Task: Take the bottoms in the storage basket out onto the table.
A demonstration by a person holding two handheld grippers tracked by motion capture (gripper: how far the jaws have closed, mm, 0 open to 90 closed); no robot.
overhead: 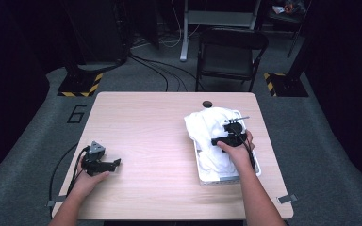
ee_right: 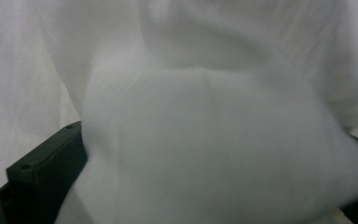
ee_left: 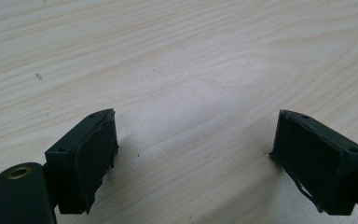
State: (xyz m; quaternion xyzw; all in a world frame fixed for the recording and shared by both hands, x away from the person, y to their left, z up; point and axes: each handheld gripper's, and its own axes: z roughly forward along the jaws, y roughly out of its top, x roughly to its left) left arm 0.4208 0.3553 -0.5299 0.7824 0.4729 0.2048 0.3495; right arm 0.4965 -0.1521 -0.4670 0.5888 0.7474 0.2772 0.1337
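Note:
A white cloth (overhead: 211, 123) lies bunched in a white tray (overhead: 219, 181) on the right side of the wooden table (overhead: 155, 127). My right gripper (overhead: 219, 140) is pushed into the cloth from above the tray. In the right gripper view its jaws stand wide apart, and a fold of the cloth (ee_right: 214, 140) bulges between them, hiding most of the right gripper (ee_right: 205, 186). My left gripper (overhead: 117, 163) rests near the table's left front edge, far from the cloth. The left gripper (ee_left: 196, 154) is open over bare wood (ee_left: 191, 70).
A round cable hole (overhead: 207, 104) sits near the table's far edge, just behind the tray. A dark folding chair (overhead: 231, 52) stands beyond the table. Cables run over the floor (overhead: 160, 70) at the back. Bare wood spans the table's middle.

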